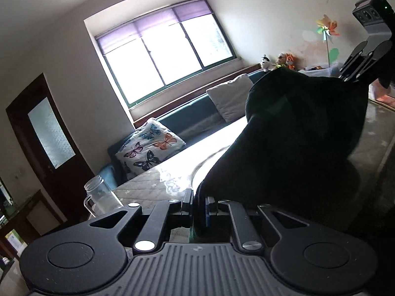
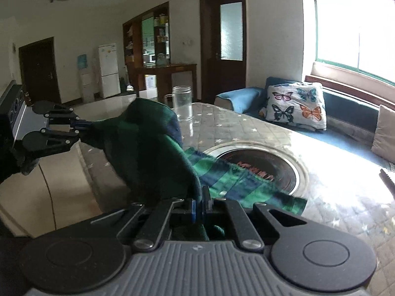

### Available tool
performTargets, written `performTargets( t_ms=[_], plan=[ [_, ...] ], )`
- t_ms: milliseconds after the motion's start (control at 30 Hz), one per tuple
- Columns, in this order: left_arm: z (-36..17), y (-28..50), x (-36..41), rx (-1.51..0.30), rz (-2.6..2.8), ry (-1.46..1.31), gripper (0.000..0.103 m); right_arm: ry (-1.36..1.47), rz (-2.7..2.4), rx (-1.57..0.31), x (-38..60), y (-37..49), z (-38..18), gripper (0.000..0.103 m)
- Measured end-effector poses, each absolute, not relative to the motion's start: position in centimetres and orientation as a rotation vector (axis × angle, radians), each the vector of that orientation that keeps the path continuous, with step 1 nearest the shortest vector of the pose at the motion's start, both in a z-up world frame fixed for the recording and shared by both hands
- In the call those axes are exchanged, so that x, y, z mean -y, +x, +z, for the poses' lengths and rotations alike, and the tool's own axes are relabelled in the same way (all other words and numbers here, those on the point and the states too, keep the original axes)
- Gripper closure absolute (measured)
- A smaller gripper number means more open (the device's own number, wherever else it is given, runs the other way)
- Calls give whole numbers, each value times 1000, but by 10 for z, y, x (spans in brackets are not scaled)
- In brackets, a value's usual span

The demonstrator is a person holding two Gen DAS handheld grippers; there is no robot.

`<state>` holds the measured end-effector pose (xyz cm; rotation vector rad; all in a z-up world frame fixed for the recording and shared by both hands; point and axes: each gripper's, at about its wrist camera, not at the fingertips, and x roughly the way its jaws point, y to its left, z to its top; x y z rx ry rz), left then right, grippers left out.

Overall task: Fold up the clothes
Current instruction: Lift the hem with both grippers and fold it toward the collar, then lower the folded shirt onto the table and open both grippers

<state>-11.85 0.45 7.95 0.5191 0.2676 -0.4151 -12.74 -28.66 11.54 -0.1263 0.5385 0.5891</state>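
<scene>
One green-blue checked garment point(image 2: 153, 148), two tongs point(image 2: 198, 207) point(image 2: 85, 125), one glass jar point(image 2: 182, 103), two cushions point(image 2: 296, 107) point(image 2: 385, 133).

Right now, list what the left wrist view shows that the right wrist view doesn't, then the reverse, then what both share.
Only the left wrist view: stuffed toys on the window ledge and a paper pinwheel on the wall.

Only the right wrist view: the round metal-rimmed recess in the table, a white fridge, and the shirt's green and blue stripes.

Both: the striped shirt pinched by the left claw and right claw, the glass jar, the butterfly cushion, and the quilted table cover.
</scene>
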Motion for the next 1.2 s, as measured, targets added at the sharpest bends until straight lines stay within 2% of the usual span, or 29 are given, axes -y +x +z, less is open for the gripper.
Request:
performTargets(
  t_ms=[267, 533, 567, 600, 667, 700, 733, 800, 933, 1067, 1200],
  plan=[
    [77, -13, 12, -339, -429, 509, 93, -45, 526, -598, 296, -31, 113, 100],
    [18, 104, 28, -589, -441, 496, 93, 37, 480, -773, 304, 85, 56, 99],
    [11, 112, 29, -616, -441, 497, 91, 47, 477, -803, 304, 99, 44, 97],
    [3, 120, 31, -638, -437, 502, 89, 54, 463, -818, 304, 108, 36, 89],
    [-10, 133, 30, -679, -430, 490, 87, 81, 435, -863, 308, 127, 12, 88],
    [-14, 137, 29, -693, -426, 484, 81, 87, 427, -868, 309, 130, 6, 82],
    [-15, 140, 28, -695, -416, 482, 71, 89, 409, -865, 311, 133, 1, 79],
    [-12, 144, 25, -689, -397, 475, 59, 91, 372, -858, 317, 138, -9, 76],
    [-4, 147, 16, -685, -365, 441, 43, 94, 295, -773, 328, 127, 0, 73],
    [9, 150, 13, -666, -334, 401, 43, 65, 300, -684, 319, 108, 24, 72],
    [4, 159, 13, -678, -325, 402, 41, 76, 415, -715, 299, 98, 22, 73]
  ],
)
